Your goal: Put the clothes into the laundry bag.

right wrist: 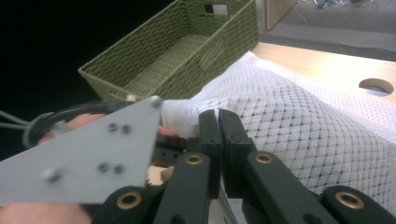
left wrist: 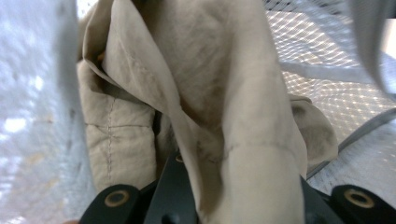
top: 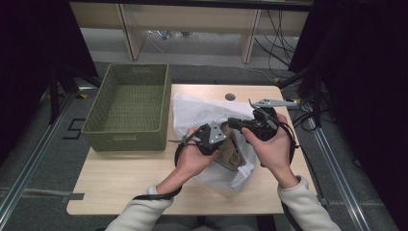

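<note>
A white mesh bag (top: 202, 108) lies on the middle of the wooden table (top: 125, 183), its mouth turned toward the person. A crumpled beige garment (top: 232, 155) sits in that mouth. My left gripper (top: 217, 144) reaches into the opening and is shut on the beige garment (left wrist: 210, 84), which drapes over its jaws, with bag mesh (left wrist: 327, 56) behind. My right gripper (top: 234, 124) (right wrist: 217, 122) is shut on the edge of the mesh bag (right wrist: 299, 126), just above the left gripper's grey plate (right wrist: 93, 154).
An olive woven basket (top: 126, 139) (right wrist: 187, 56) with nothing in it stands at the table's back left, touching the bag's left side. A round cable hole (top: 230, 96) is in the tabletop behind the bag. Bare wood lies along the front and left.
</note>
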### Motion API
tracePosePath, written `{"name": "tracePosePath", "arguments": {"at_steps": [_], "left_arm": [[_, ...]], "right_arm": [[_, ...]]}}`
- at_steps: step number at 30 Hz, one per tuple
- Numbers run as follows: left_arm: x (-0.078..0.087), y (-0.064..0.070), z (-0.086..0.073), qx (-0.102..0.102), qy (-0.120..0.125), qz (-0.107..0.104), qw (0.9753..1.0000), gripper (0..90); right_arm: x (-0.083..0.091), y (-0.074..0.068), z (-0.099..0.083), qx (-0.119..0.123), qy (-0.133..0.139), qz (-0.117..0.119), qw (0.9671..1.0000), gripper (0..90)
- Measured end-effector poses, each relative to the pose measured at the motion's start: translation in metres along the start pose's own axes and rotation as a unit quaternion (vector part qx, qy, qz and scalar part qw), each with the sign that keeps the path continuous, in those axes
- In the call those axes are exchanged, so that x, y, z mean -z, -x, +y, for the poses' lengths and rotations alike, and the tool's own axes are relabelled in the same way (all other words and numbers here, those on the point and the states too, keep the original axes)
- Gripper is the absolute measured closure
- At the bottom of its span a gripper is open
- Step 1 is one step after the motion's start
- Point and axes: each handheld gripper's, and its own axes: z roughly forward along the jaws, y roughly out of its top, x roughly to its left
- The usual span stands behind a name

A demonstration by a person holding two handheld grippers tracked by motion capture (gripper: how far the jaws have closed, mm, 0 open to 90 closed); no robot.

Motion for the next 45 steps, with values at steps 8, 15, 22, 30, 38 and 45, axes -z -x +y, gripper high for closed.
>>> {"name": "tracePosePath", "arguments": {"at_steps": [8, 15, 22, 30, 38, 45], "left_arm": [[0.024, 0.012, 0.019, -0.002, 0.008, -0.006, 1.0, 84.7], [0.008, 0.002, 0.016, -0.01, 0.017, -0.002, 0.9998, 81.9], [-0.02, -0.003, 0.003, -0.012, 0.014, 0.013, 0.9997, 80.2], [-0.03, -0.001, 0.001, -0.03, 0.015, 0.024, 0.9991, 72.5], [-0.042, 0.003, -0.007, -0.036, 0.018, 0.006, 0.9992, 65.9], [-0.033, 0.005, -0.008, -0.019, 0.038, -0.016, 0.9989, 54.2]], "right_arm": [[0.006, 0.0, 0.002, 0.004, 0.01, -0.002, 0.9999, 89.9], [0.007, 0.0, 0.002, 0.005, 0.008, -0.013, 0.9999, 89.9], [0.001, 0.008, 0.001, -0.006, 0.005, -0.012, 0.9999, 89.9], [0.001, 0.013, 0.0, -0.015, 0.0, -0.023, 0.9996, 89.9], [-0.004, 0.017, -0.002, -0.025, -0.008, -0.03, 0.9992, 89.9], [-0.003, 0.018, -0.002, -0.027, -0.01, -0.03, 0.9991, 89.8]]}}
